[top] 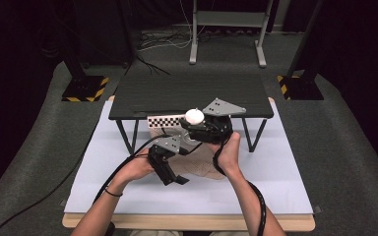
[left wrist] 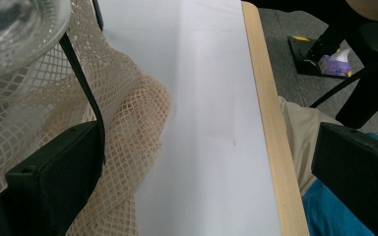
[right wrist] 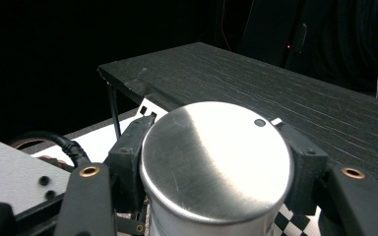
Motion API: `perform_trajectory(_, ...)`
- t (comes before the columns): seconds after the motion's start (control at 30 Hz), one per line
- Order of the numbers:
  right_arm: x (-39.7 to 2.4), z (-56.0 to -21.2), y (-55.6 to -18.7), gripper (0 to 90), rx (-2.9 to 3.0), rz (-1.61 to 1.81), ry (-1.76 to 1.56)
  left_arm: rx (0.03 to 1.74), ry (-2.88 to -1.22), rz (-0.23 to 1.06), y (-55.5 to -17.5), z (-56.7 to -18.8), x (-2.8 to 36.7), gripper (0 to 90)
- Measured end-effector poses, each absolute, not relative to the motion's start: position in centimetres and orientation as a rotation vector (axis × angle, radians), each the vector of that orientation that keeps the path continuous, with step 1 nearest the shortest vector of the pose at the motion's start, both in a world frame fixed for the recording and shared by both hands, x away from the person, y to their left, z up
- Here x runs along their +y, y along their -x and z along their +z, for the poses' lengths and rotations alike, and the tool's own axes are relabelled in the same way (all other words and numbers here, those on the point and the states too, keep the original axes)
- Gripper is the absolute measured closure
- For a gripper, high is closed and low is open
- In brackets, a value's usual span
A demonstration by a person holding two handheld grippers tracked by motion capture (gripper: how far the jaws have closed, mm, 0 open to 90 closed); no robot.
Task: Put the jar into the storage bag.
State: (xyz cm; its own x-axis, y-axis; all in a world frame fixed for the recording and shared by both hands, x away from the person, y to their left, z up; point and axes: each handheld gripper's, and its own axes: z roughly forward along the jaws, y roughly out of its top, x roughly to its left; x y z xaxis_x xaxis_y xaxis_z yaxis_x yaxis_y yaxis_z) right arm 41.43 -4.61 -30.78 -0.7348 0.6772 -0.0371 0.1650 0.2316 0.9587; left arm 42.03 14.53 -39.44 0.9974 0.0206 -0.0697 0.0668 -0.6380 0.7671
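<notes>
My right gripper (top: 197,122) is shut on a metal canister (top: 194,116) with a shiny round lid and holds it upright just in front of the black shelf's (top: 192,93) front edge. In the right gripper view both pads (right wrist: 130,152) press on the sides of the canister (right wrist: 216,157); the lid has one small hole. A beige mesh bag (top: 204,166) lies on the white table cover under both hands. My left gripper (top: 173,178) points down over the bag's left side. Its jaws stand wide apart, and the mesh (left wrist: 128,128) drapes against the left one.
A low black shelf on thin legs (top: 125,136) stands mid-table, with a checkered marker (top: 163,120) at its front. A clear glass item (left wrist: 15,29) sits at the bag's top. The table's wooden edge (left wrist: 270,123) is near; a purple spray bottle (left wrist: 337,64) sits on the floor.
</notes>
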Motion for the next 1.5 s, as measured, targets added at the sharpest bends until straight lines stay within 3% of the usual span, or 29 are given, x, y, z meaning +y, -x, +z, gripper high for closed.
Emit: perform_trajectory(1.5, -3.4, -37.2, -43.2, 39.2, 2.226, 1.333, -0.908, 0.045, -2.243, -0.103, -41.8, -39.1, 14.8, 0.0)
